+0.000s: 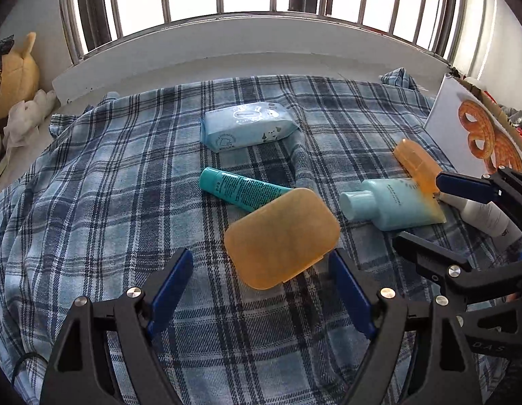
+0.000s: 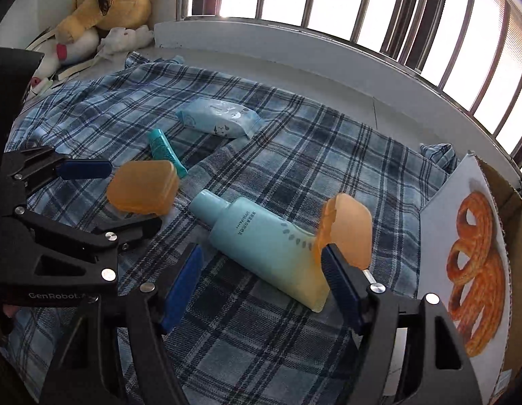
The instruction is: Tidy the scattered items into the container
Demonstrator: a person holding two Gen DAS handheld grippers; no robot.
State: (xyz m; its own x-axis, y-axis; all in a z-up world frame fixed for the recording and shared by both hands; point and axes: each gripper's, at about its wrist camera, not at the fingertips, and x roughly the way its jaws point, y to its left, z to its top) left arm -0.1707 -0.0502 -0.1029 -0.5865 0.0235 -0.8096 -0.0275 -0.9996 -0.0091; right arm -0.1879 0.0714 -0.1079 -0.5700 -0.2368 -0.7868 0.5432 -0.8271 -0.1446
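Left to right across the plaid blanket (image 1: 92, 175). The left tool (image 1: 261, 280) stands wide, its blue pads either side of the orange case (image 1: 281, 238), which appears to sit just ahead of the pad tips; whether either pad touches it cannot be told. Beyond the case lies the teal tube (image 1: 240, 187), cap to the left, long axis running left-right; farther back, the wipes pack (image 1: 245, 130).

The pale blue bottle (image 2: 261, 236) lies on its side directly ahead of the right tool (image 2: 264, 270), cap pointing up-left, flat end toward the tool's right pad, so its long axis crosses the jaw line obliquely. The right tool is also wide and holds nothing between its pads; an orange cover (image 2: 348, 233) rides beside its right pad, its attachment unclear.

The cardboard box (image 2: 470, 270), probably the container, stands at far right. Judged nearer to the right tool, the bottle is its likely next object.
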